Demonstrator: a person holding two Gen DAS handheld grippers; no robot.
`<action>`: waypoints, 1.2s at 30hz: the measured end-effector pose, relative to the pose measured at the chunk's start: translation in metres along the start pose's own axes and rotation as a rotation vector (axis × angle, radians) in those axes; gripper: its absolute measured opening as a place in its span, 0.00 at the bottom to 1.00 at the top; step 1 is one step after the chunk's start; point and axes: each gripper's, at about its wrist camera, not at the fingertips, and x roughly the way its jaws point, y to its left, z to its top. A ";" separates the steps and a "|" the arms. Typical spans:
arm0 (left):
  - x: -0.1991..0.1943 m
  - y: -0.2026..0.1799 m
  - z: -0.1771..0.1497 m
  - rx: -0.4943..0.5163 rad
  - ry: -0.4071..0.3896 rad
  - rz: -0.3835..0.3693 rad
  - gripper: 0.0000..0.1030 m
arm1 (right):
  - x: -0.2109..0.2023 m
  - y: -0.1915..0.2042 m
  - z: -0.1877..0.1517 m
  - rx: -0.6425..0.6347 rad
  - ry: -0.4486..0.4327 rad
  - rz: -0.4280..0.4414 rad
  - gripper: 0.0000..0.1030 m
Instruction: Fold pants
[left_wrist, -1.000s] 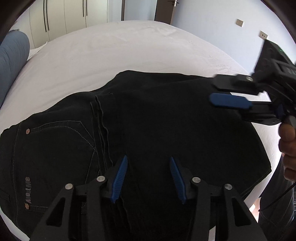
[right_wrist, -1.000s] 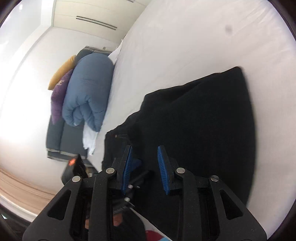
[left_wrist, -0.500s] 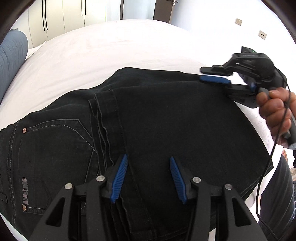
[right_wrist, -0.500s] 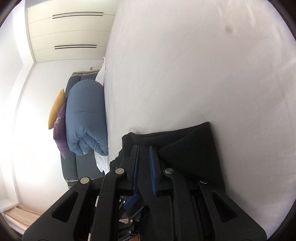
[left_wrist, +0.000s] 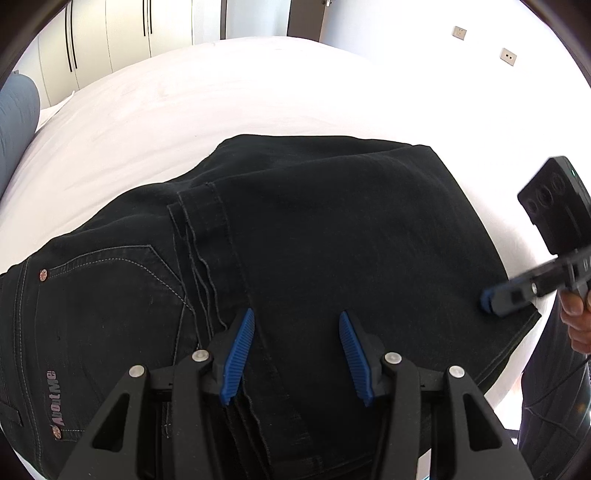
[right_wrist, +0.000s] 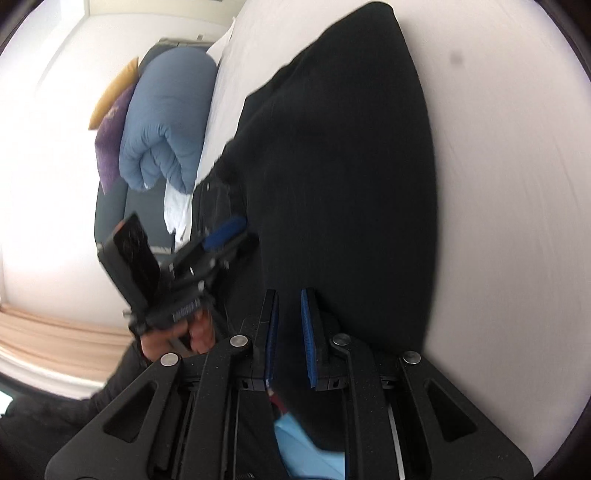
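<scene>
Black jeans (left_wrist: 332, 240) lie folded on the white bed (left_wrist: 221, 92), the back pocket at the left and the leg hems laid over the middle. My left gripper (left_wrist: 295, 354) hovers open above the hem seams, nothing between its blue pads. My right gripper (left_wrist: 487, 302) sits low at the near right corner of the jeans (right_wrist: 351, 166). In its own blurred view the right gripper (right_wrist: 288, 332) has its jaws closing to a narrow gap. Dark cloth shows behind the gap, and no fold is visibly pinched. The left gripper (right_wrist: 221, 232) shows at the left there.
A rolled blue duvet (right_wrist: 166, 122) with purple (right_wrist: 110, 140) and yellow (right_wrist: 114, 92) pillows lies at the head of the bed. White wardrobes (left_wrist: 110, 44) stand behind. A person's hand (left_wrist: 576, 325) holds the right gripper at the bed's right edge.
The right gripper swung from the far right edge of the jeans down to their near right corner, its jaws narrowing. The left gripper stayed put and open.
</scene>
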 end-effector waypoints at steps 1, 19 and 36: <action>-0.001 0.001 0.000 0.002 0.000 -0.003 0.50 | -0.001 -0.001 -0.007 0.000 0.011 0.002 0.11; 0.006 -0.001 0.000 -0.007 -0.010 0.000 0.50 | -0.061 0.063 -0.048 -0.130 -0.099 0.103 0.13; 0.001 0.006 -0.008 -0.039 -0.033 -0.006 0.51 | -0.034 -0.010 0.089 0.145 -0.189 0.039 0.08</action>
